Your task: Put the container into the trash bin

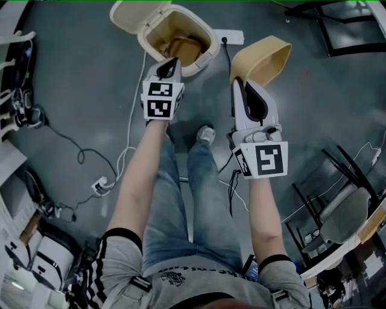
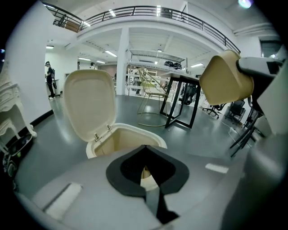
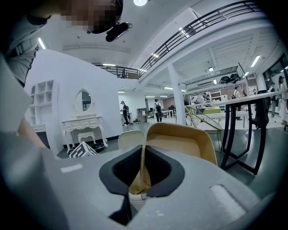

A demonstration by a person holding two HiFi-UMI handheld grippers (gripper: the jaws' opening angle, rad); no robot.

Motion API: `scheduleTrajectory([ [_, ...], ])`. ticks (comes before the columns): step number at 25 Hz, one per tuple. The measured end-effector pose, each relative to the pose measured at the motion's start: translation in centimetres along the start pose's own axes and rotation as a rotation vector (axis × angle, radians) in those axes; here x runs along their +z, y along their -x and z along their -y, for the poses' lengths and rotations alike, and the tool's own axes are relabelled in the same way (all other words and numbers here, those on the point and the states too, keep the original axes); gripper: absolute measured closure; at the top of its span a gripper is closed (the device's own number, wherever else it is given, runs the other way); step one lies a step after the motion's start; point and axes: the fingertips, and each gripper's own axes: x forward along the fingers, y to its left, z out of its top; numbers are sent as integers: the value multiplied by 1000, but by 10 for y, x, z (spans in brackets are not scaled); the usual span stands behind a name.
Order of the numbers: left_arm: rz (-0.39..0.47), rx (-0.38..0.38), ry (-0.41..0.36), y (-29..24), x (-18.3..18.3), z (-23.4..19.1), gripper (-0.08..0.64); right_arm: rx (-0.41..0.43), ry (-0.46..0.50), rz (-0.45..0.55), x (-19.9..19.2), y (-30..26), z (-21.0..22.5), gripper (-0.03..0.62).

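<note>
The cream trash bin stands on the grey floor with its lid flipped open; something brown lies inside. My right gripper is shut on one wall of a tan, empty container, held in the air just right of the bin. In the right gripper view that wall runs between the jaws and the container opens ahead. My left gripper hovers at the bin's near rim, jaws together with nothing in them. The left gripper view shows the bin, its lid and the container at upper right.
A white power strip and cables lie on the floor by the bin. The person's legs and a shoe are below the grippers. Black table legs and chairs stand to the right, a white dressing table farther off.
</note>
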Motion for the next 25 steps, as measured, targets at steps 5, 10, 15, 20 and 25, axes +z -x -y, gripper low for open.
scheduleTrajectory([
  [5, 65, -19, 4, 19, 21, -9, 548, 8, 4, -1, 6, -7, -15, 572],
  [10, 143, -48, 7, 40, 47, -18, 548, 7, 2, -1, 11, -16, -29, 571],
  [15, 207, -78, -50, 58, 70, -26, 548, 3, 1, 2, 16, -28, -42, 572],
  [20, 275, -104, -75, 80, 93, -37, 548, -1, 7, 7, 22, -40, -56, 571],
  [25, 357, -137, -101, 102, 119, -48, 548, -8, 5, 12, 27, -54, -66, 572],
])
